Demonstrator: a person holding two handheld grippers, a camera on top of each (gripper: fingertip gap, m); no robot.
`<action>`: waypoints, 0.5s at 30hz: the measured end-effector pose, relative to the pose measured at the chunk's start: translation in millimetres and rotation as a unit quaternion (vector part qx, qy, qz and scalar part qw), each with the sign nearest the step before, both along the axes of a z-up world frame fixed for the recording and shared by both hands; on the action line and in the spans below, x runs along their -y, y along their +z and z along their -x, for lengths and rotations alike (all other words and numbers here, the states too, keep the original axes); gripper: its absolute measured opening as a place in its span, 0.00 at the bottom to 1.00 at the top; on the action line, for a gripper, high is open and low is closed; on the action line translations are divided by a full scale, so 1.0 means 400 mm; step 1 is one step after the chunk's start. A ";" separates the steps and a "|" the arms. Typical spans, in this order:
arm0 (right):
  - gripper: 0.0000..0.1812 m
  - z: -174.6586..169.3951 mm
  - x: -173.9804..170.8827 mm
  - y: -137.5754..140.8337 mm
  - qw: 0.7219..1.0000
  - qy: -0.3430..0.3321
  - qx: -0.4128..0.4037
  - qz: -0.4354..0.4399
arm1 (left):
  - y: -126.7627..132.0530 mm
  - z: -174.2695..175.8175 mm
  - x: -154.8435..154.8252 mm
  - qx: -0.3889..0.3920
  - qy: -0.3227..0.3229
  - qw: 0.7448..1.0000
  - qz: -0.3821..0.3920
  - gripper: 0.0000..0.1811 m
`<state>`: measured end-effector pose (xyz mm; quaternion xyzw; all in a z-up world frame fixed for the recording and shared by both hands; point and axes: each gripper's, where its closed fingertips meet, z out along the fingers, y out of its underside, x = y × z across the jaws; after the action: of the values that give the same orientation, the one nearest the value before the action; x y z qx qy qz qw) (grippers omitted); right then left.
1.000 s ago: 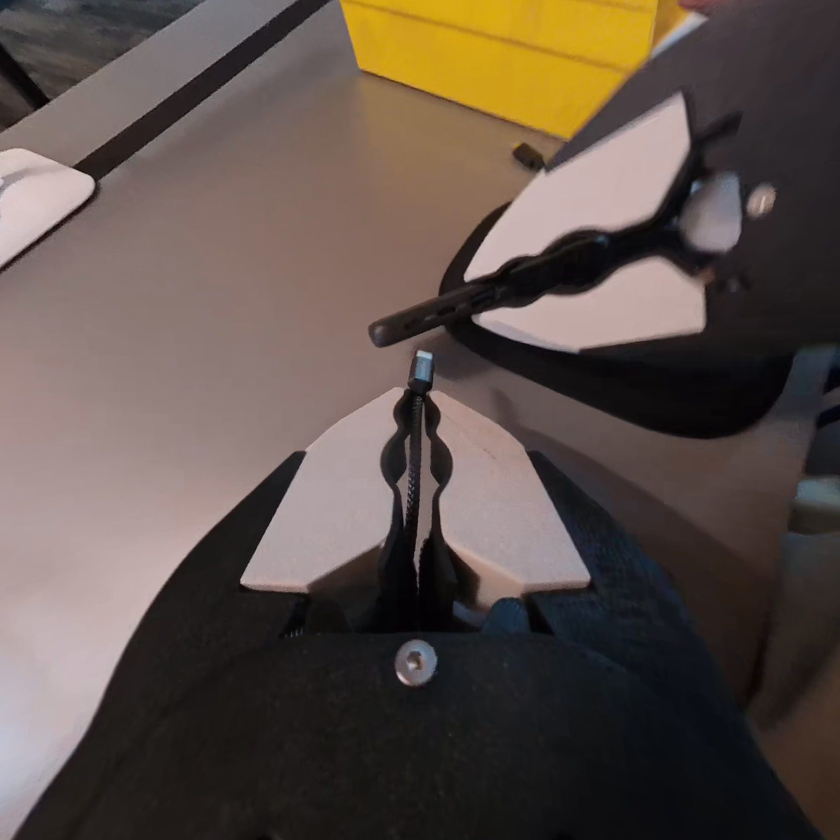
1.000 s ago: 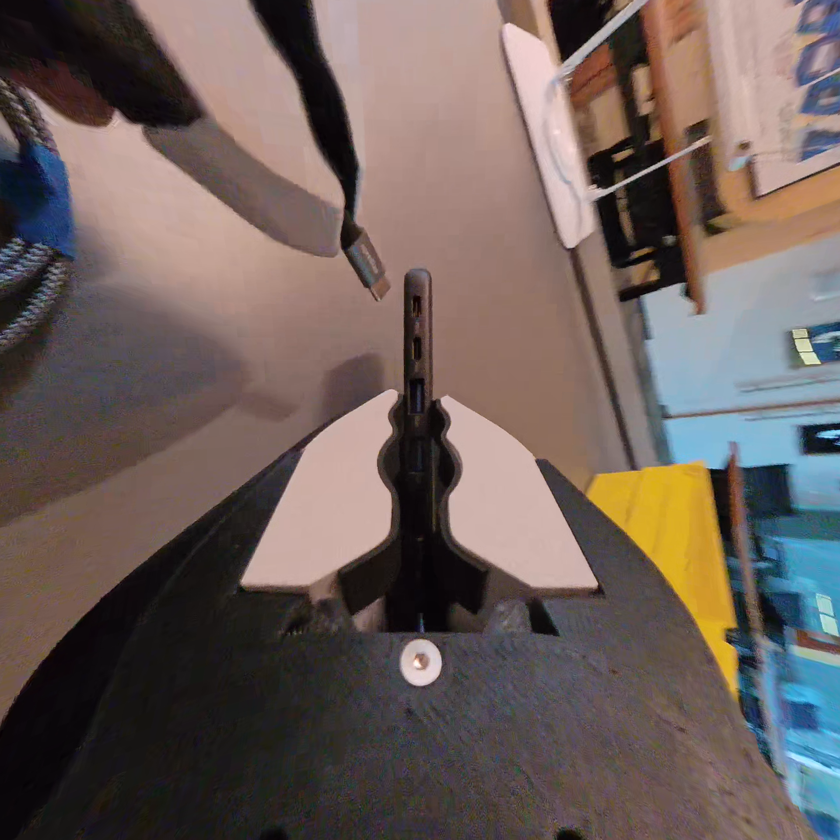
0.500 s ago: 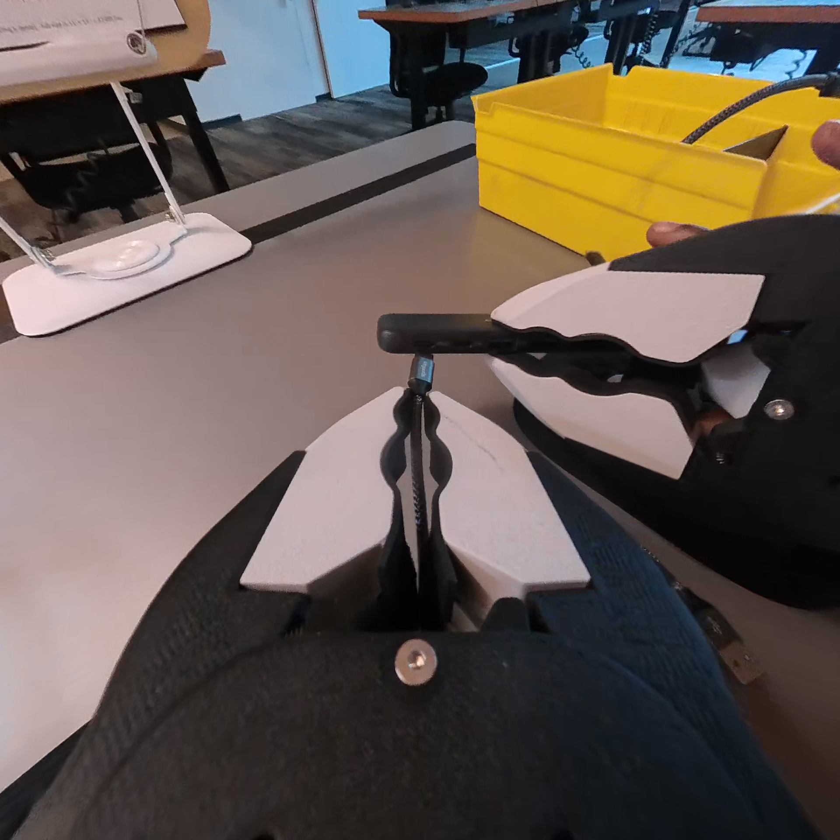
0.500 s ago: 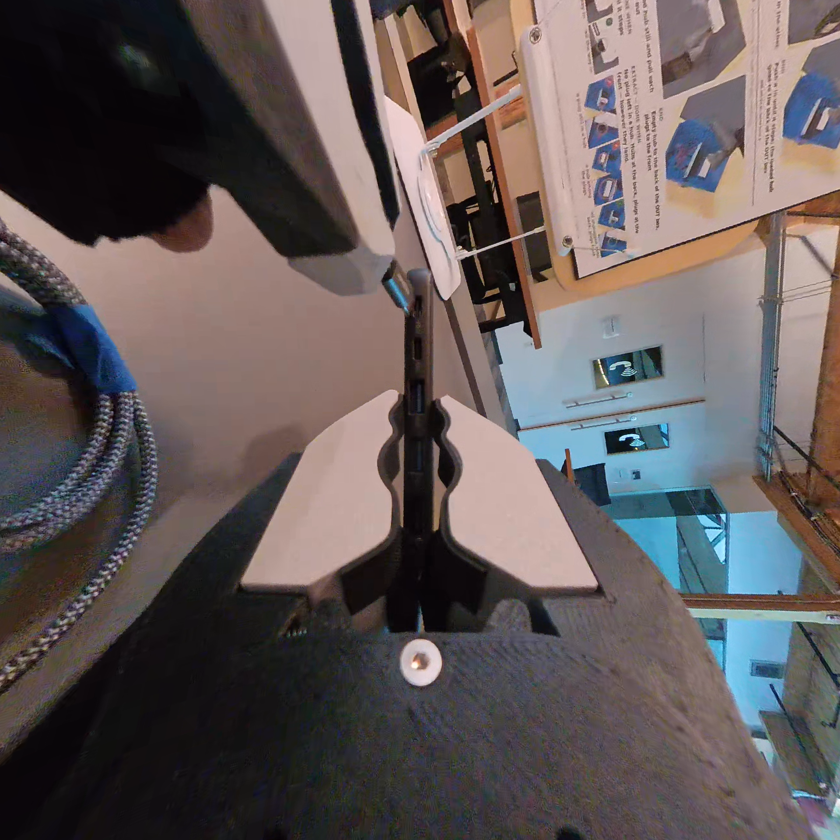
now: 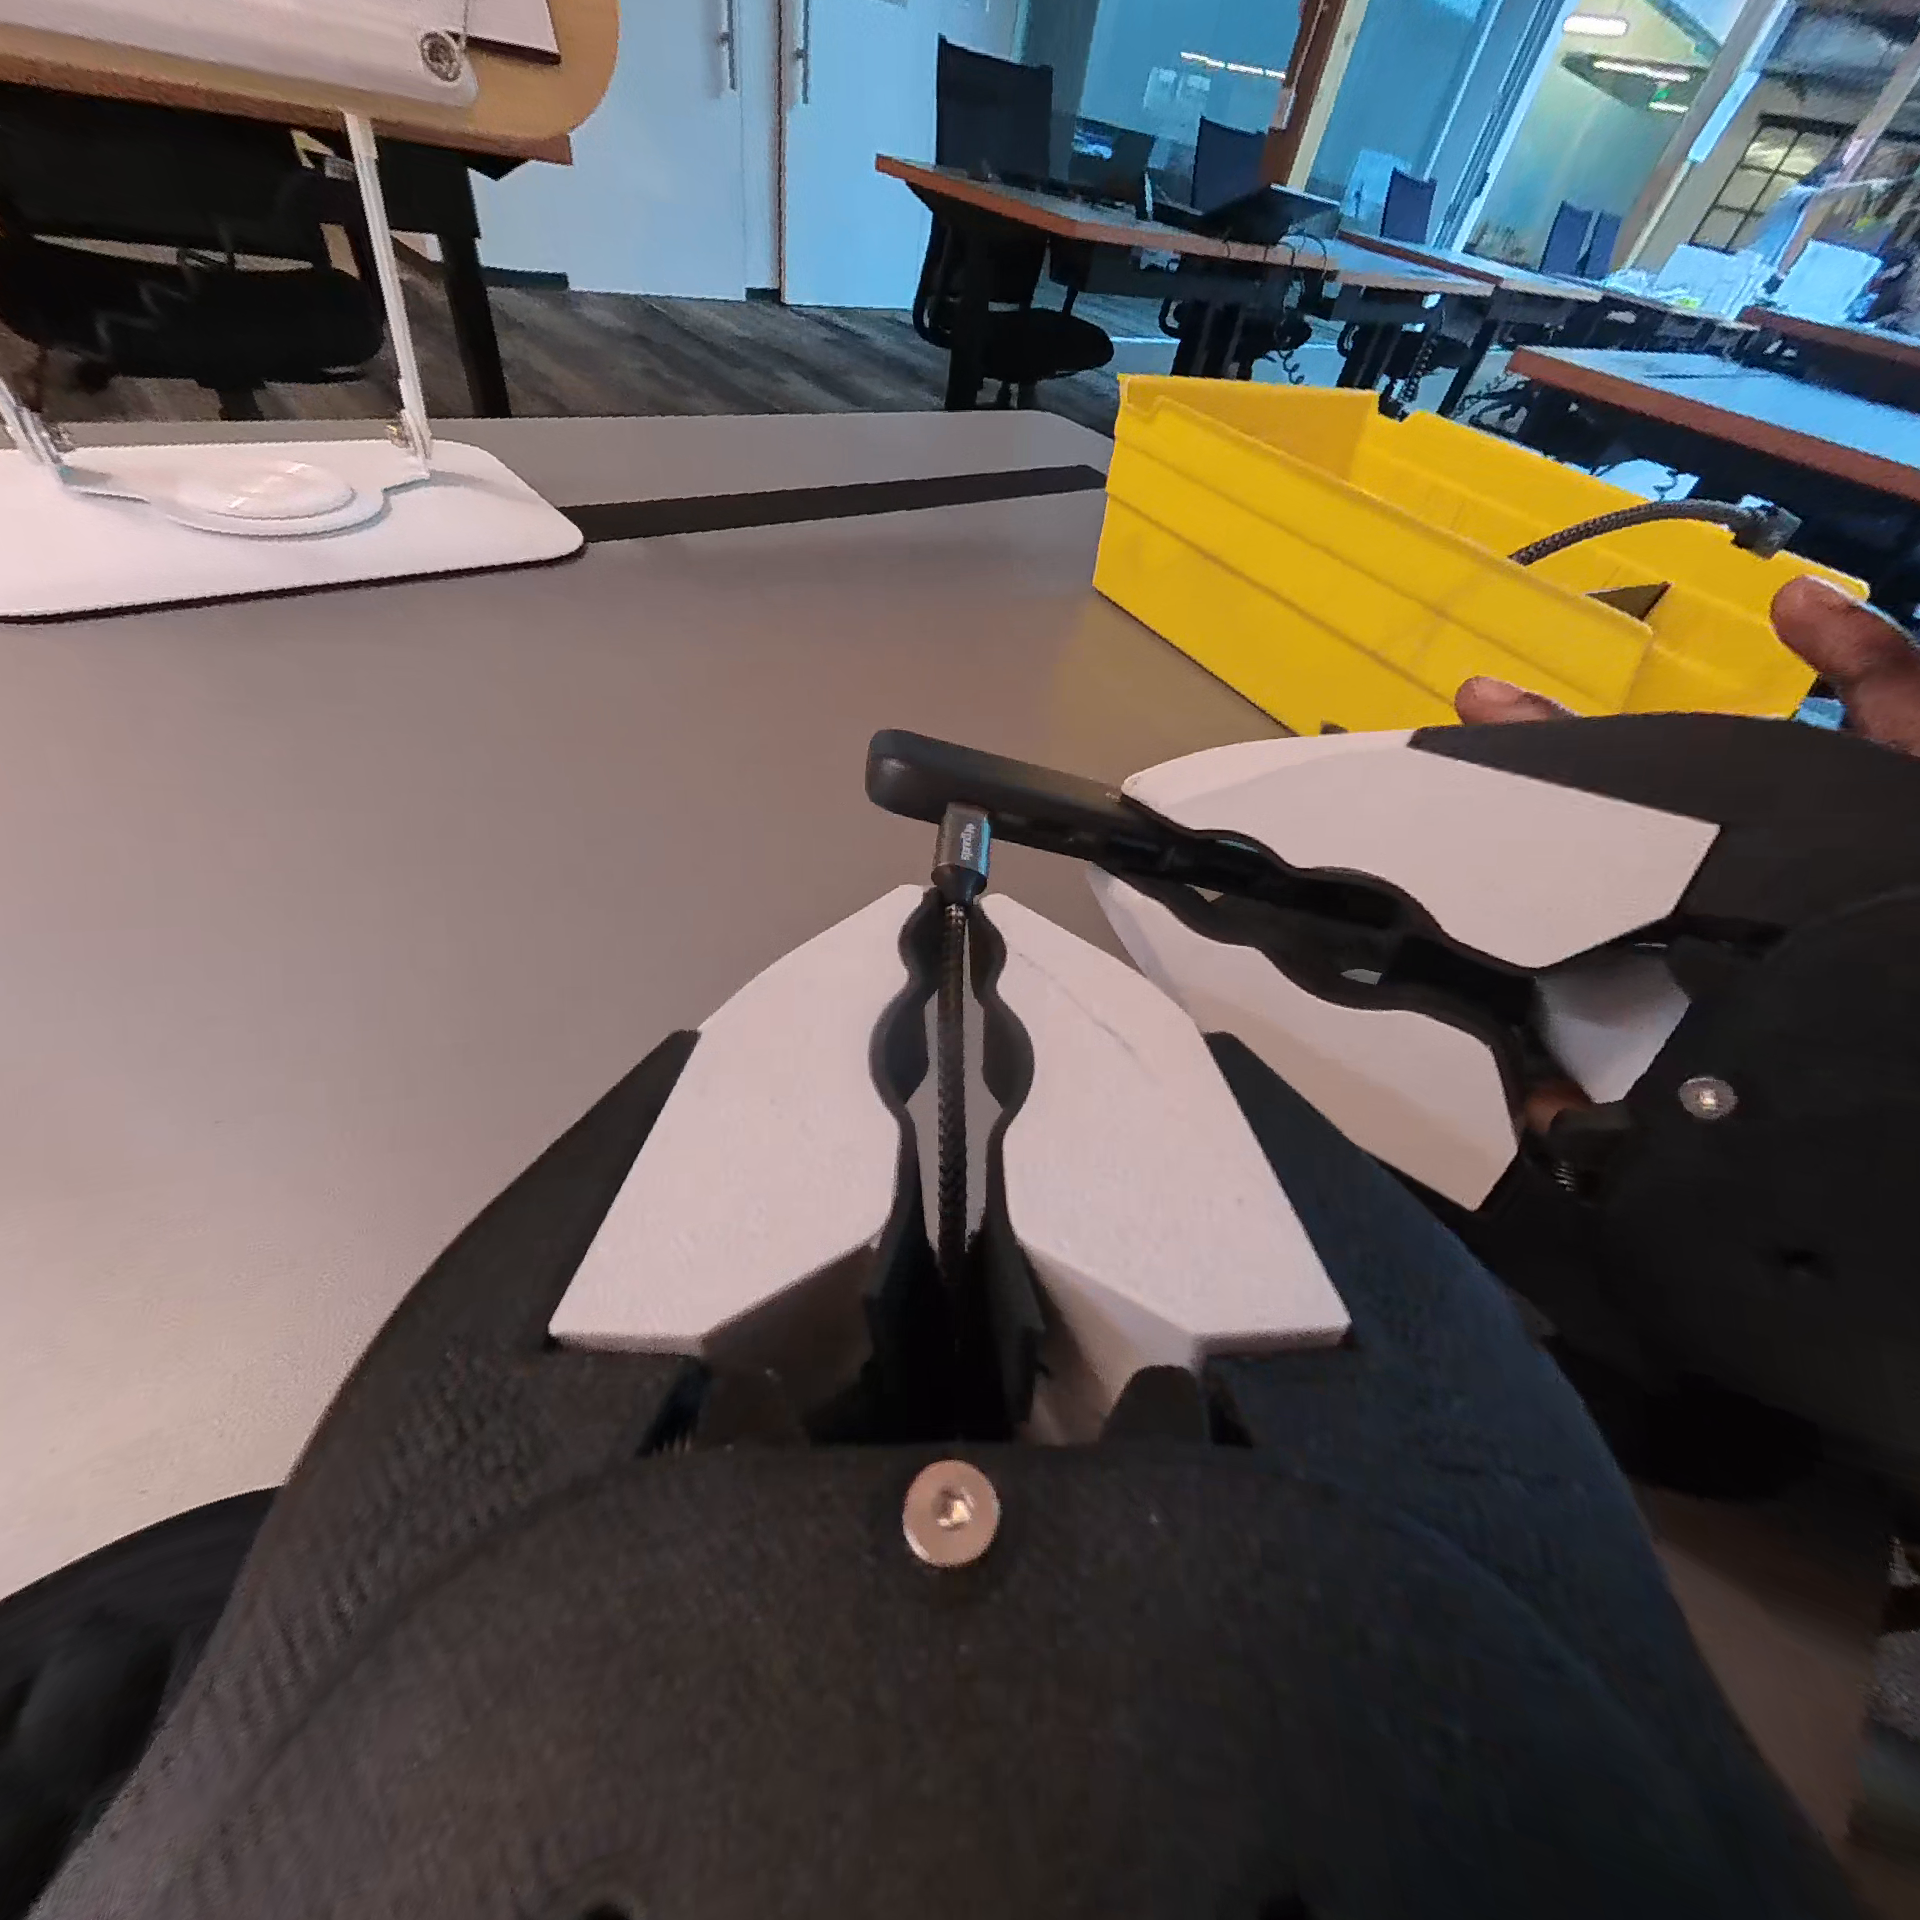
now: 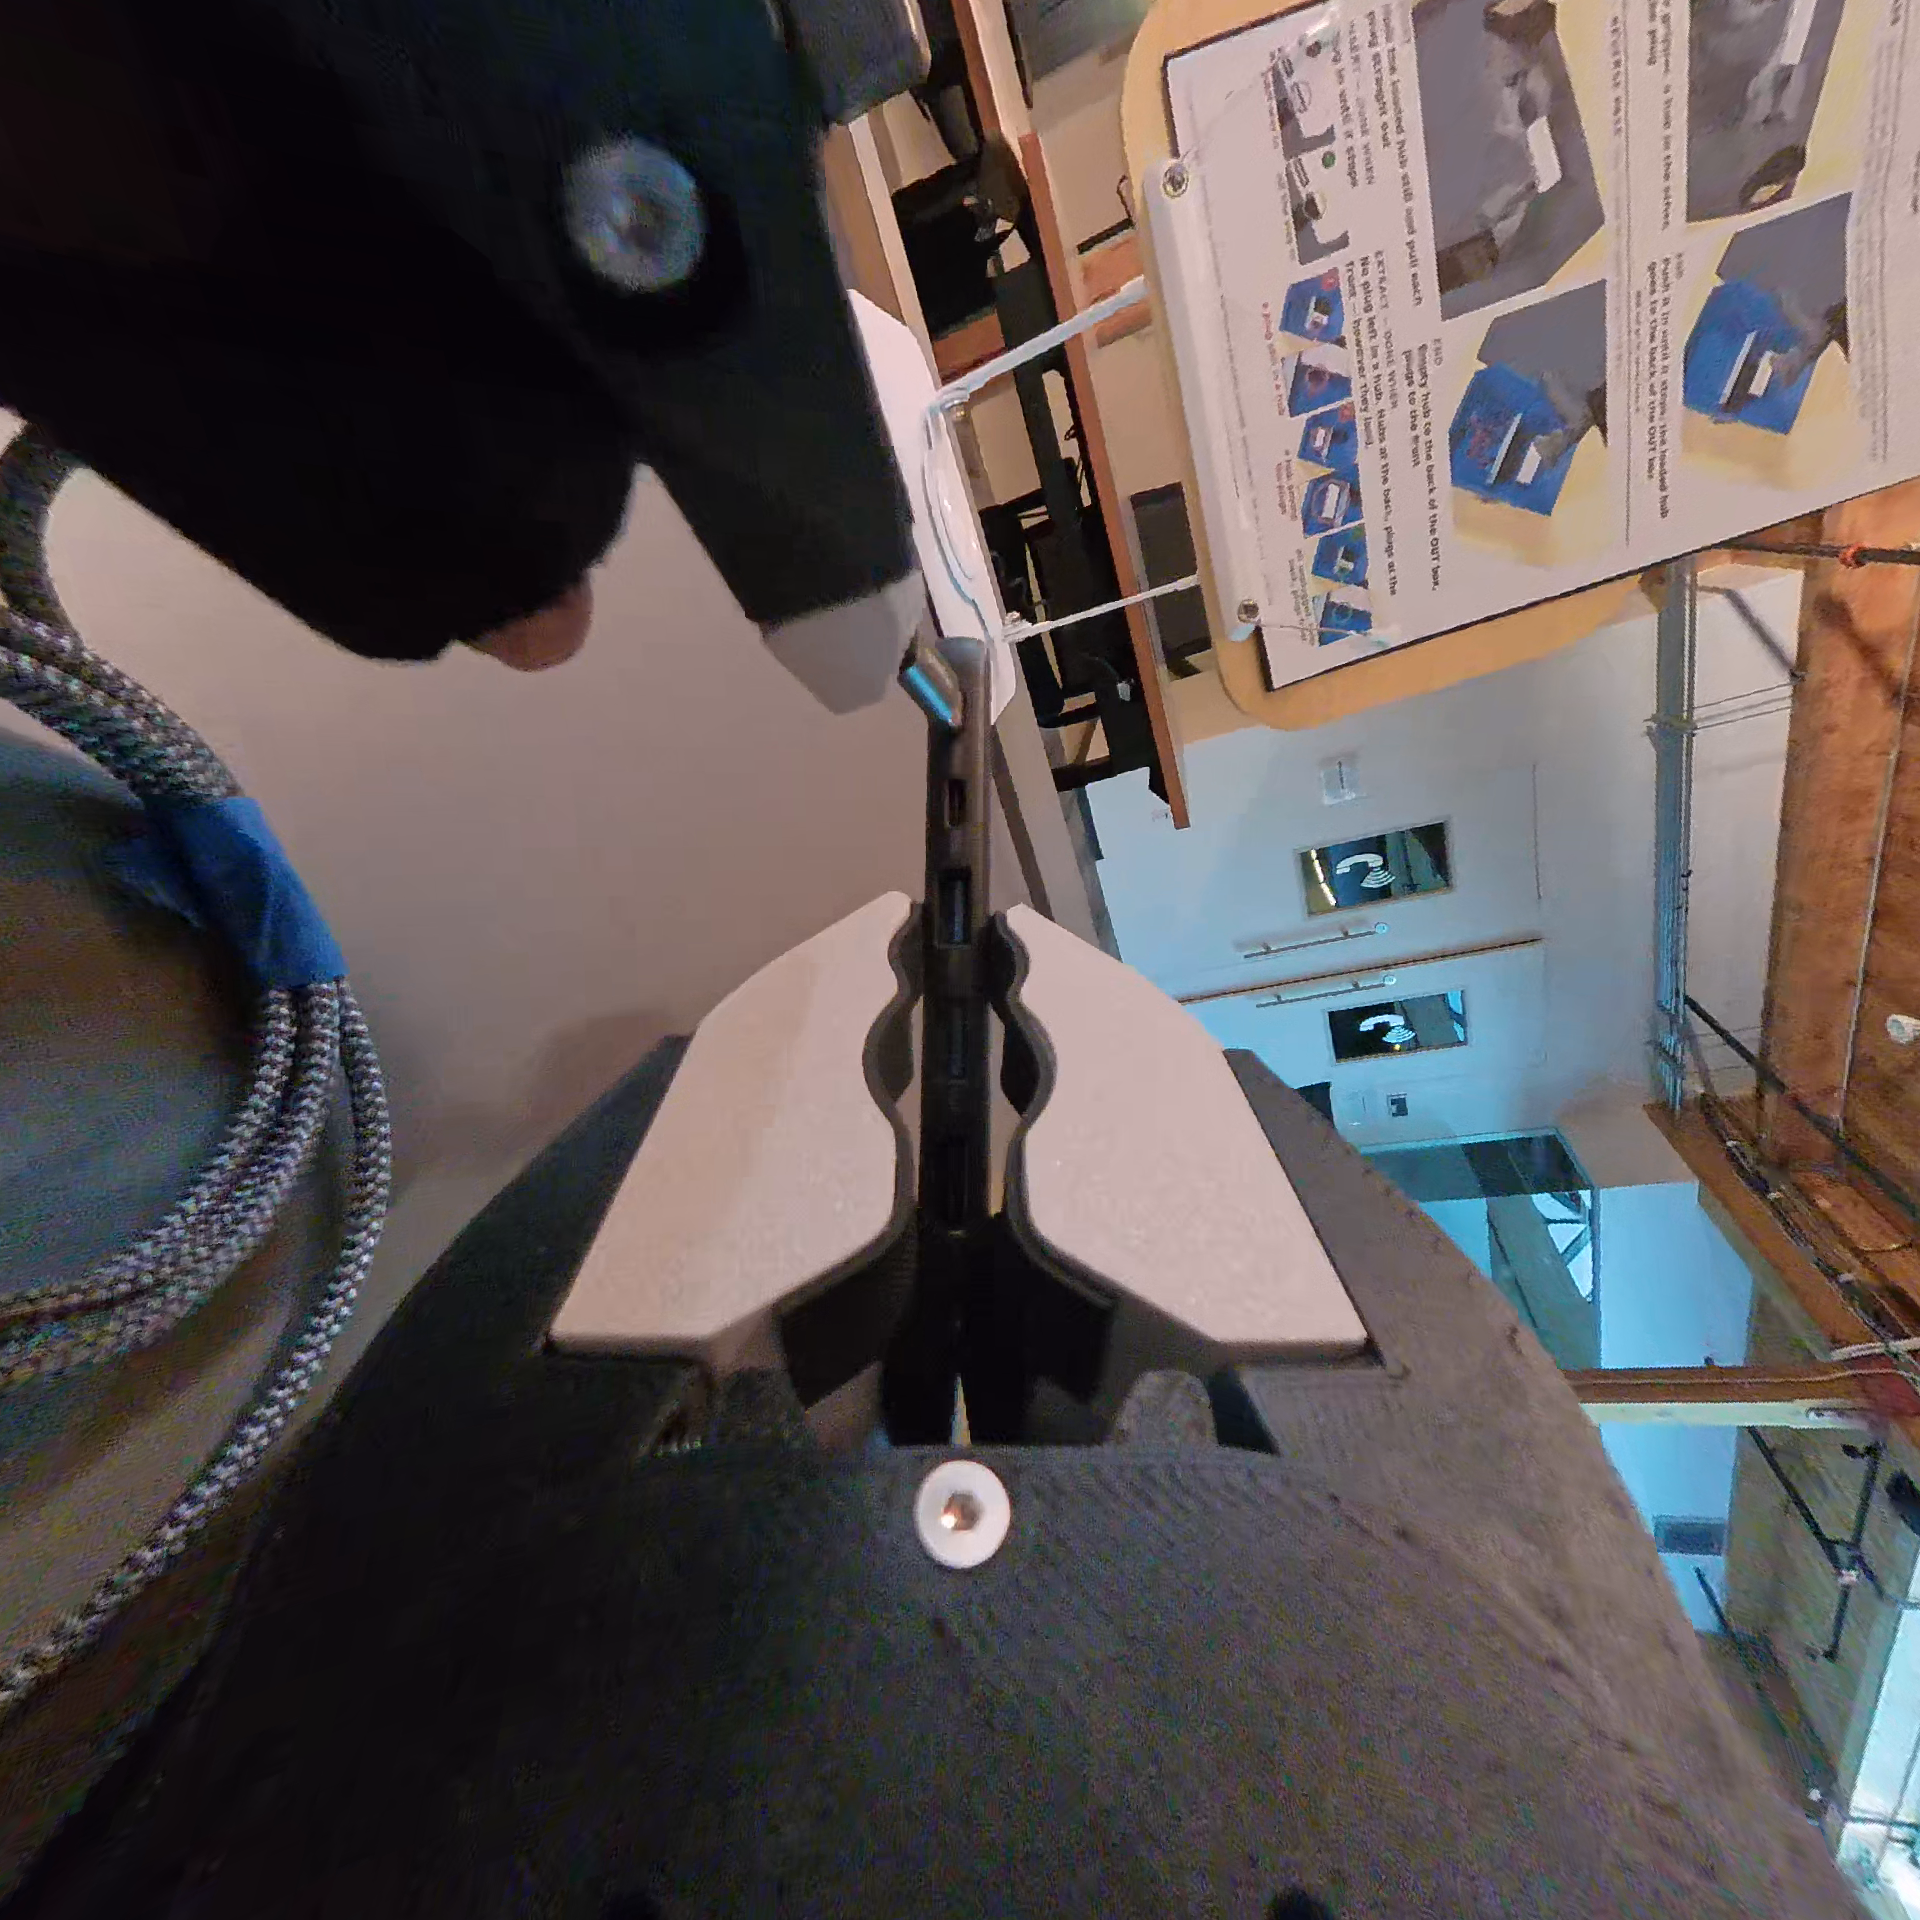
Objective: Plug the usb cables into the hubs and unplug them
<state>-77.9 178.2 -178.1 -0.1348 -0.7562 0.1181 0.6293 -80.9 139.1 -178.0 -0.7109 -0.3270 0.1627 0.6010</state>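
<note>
My left gripper (image 5: 951,904) is shut on a black braided USB cable (image 5: 951,1091). Its grey metal plug (image 5: 963,847) sticks out past the fingertips and meets the side of the black hub (image 5: 997,795) near the hub's free end. My right gripper (image 6: 956,914) is shut on that slim black hub (image 6: 961,790), held above the table. In the right wrist view the plug (image 6: 932,691) sits at the port nearest the hub's tip, with the left gripper (image 6: 842,655) just left of it. The right gripper also shows in the left wrist view (image 5: 1132,847).
A grey table (image 5: 416,831) lies below. A yellow bin (image 5: 1351,561) with a braided cable end (image 5: 1652,525) stands at the back right. A white stand base (image 5: 260,530) is at the back left. A coiled braided cable with blue tape (image 6: 239,904) lies beside the right gripper. Tip to tip, the grippers are about 4 cm apart.
Both grippers have tilted up from the table and come together. The plug was short of the hub's side a second ago and now sits against its end port.
</note>
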 end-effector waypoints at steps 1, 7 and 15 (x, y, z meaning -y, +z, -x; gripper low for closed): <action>0.06 -0.002 0.005 0.004 1.000 0.005 -0.007 -0.006 | 0.000 0.001 0.001 -0.002 0.003 1.000 0.001 0.02; 0.06 -0.019 0.017 0.028 0.995 0.052 -0.057 -0.071 | 0.010 -0.009 0.006 0.019 -0.045 0.998 -0.028 0.03; 0.06 -0.043 0.010 0.023 0.975 0.103 -0.085 -0.179 | 0.003 -0.035 0.006 0.071 -0.092 0.993 -0.020 0.03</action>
<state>-60.7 174.2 -169.0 0.0696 -0.7184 0.0561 0.6898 -66.9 136.6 -176.7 -0.7354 -0.3051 0.0495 0.6030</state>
